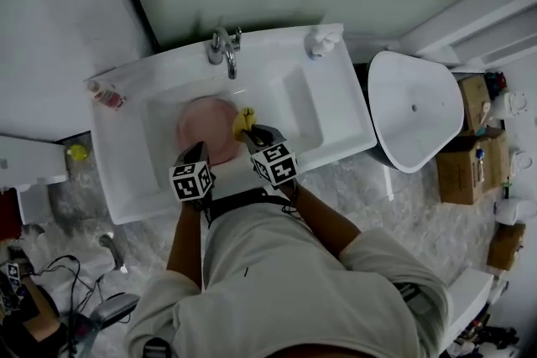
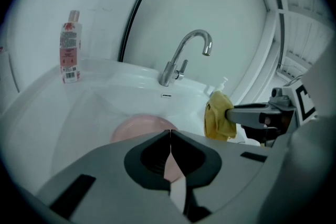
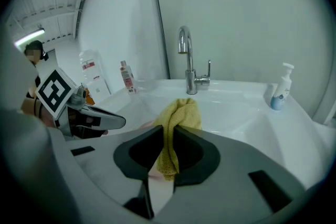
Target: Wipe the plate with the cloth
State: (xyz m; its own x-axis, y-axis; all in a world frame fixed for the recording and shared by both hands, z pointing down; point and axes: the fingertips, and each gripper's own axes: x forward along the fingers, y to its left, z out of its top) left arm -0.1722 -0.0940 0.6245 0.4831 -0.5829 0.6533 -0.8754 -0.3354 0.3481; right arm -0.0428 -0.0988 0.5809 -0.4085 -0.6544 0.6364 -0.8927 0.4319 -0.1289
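A pink plate [image 1: 205, 126] lies in the basin of the white sink [image 1: 285, 67]; it also shows in the left gripper view as the plate [image 2: 137, 127]. My left gripper [image 1: 200, 152] is at the plate's near rim, its jaws shut on that rim [image 2: 170, 135]. Just to its right, my right gripper [image 1: 252, 133] is shut on a yellow cloth [image 1: 243, 121], which hangs bunched over the plate's right edge. In the right gripper view the cloth [image 3: 181, 112] rises from between the jaws of that gripper [image 3: 170, 132]. From the left gripper view the cloth [image 2: 216, 119] dangles off the right gripper's tip.
A chrome faucet [image 1: 225, 51] stands at the back of the sink. A red-labelled bottle [image 1: 106, 95] is on its left corner and a soap dispenser [image 1: 322, 40] on its right. A white toilet [image 1: 415, 109] and cardboard boxes [image 1: 466, 157] lie to the right.
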